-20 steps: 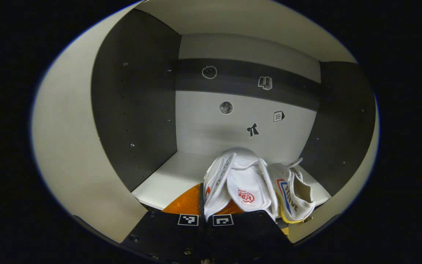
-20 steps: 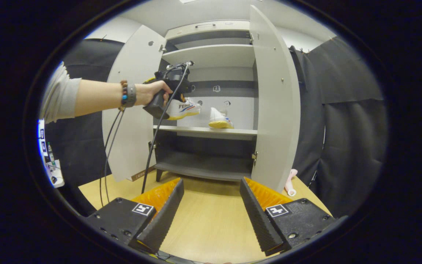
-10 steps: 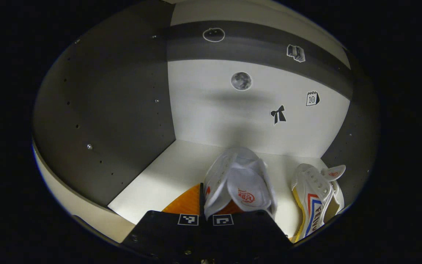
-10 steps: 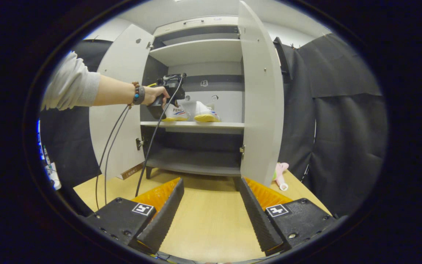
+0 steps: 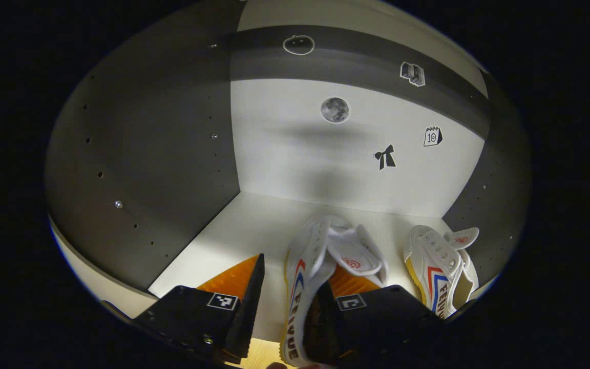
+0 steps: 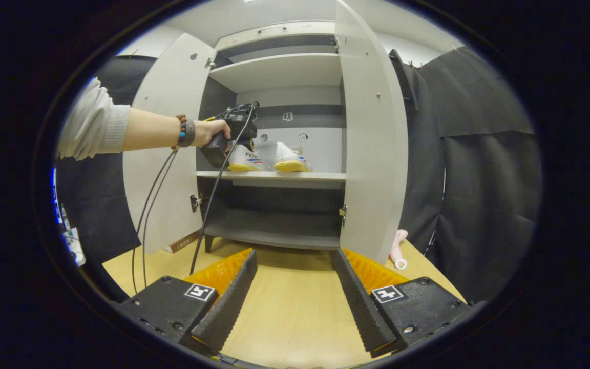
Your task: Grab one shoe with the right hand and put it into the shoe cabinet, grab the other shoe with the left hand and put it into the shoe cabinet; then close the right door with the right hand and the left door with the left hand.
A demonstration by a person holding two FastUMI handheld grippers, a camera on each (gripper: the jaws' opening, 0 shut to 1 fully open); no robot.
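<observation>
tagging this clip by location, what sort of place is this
Probably a mock household corner in a recording booth, not a lived-in home: a shoe cabinet with both doors open stands on a pale wooden floor, black cloth hangs around it, and two white shoes sit on its shelf.

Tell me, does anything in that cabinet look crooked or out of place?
Slightly. The near shoe leans on its side between the open left gripper, its tongue flopped over; the other shoe tilts too. Both sit on the shelf. Both doors stand open. Nothing looks damaged.
</observation>
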